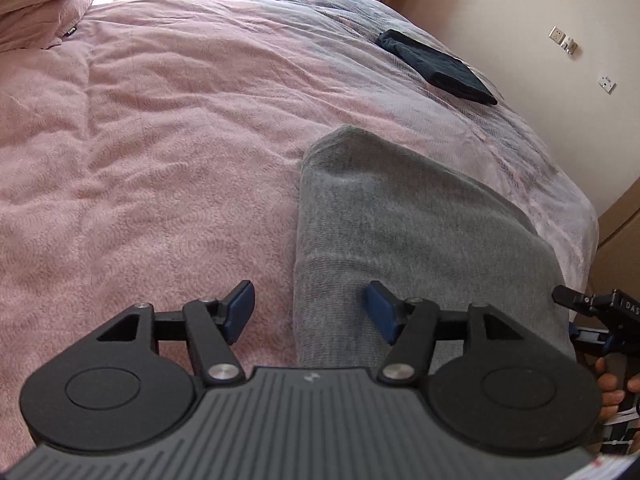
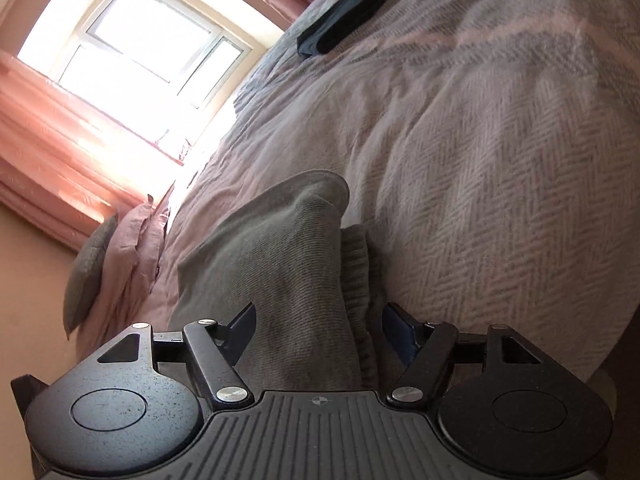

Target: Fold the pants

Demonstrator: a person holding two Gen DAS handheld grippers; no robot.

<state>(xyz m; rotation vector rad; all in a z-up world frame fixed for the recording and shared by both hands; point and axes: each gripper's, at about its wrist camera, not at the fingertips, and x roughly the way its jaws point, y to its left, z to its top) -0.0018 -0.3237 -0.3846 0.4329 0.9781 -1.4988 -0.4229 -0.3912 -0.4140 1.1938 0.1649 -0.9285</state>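
1. The grey pants (image 1: 404, 240) lie folded on the bed (image 1: 160, 140), near its right edge, on the pink cover that gives way to a grey herringbone blanket (image 2: 500, 160) toward that edge.
2. The left gripper (image 1: 309, 309) hovers over the near end of the pants with its fingers spread and holding nothing; the left blue pad (image 1: 240, 310) is over the pink cover, the right pad (image 1: 382, 312) over the grey cloth.
3. The right gripper (image 2: 318, 332) is likewise released, its fingers wide apart on either side of the pants' near end, where a ribbed band (image 2: 356, 272) shows at the right side of the cloth.
4. In the left wrist view the right gripper shows at the right border, with part of a hand (image 1: 610, 390) on its handle.
5. A dark folded garment (image 1: 438, 66) lies farther up the bed, near the same edge, well apart from the pants.
6. Pillows (image 2: 116, 252) sit at the head of the bed, below a bright window (image 2: 132, 44) with pink curtains.
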